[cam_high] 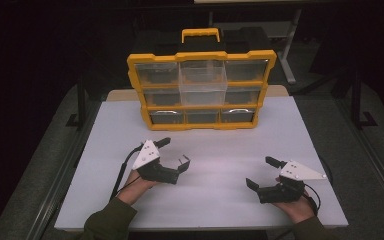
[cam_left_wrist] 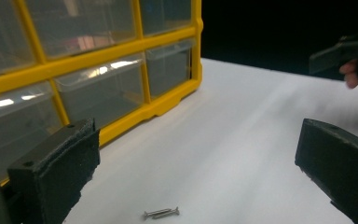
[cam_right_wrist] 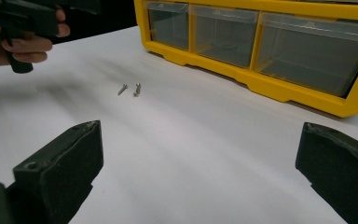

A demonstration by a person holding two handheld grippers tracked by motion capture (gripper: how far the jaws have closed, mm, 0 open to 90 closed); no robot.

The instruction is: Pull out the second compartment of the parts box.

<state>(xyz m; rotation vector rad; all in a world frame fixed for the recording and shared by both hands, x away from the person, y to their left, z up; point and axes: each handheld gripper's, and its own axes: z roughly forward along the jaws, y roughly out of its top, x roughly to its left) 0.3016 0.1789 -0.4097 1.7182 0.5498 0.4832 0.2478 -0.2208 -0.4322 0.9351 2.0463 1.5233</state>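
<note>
My left fingers (cam_left_wrist: 51,172) stand spread wide with nothing between them. Just ahead of them, at 12 o'clock and low in the left gripper view, two small screws (cam_left_wrist: 161,213) lie together on the white worktop (cam_left_wrist: 242,140), untouched. My right fingers (cam_right_wrist: 60,163) are likewise spread and empty; from the right gripper view the same screws (cam_right_wrist: 130,88) lie well ahead at about 11 o'clock, near my left hand (cam_right_wrist: 18,44). In the high view the left gripper (cam_high: 174,155) sits at about 7 o'clock on the worktop and the right gripper (cam_high: 263,172) at about 5 o'clock, well apart. The screws are too small to make out there. The yellow drawer organiser (cam_high: 200,90) stands upright at 12 o'clock. Both gripper views cut it off, showing its lower clear drawers; their contents cannot be read.
</note>
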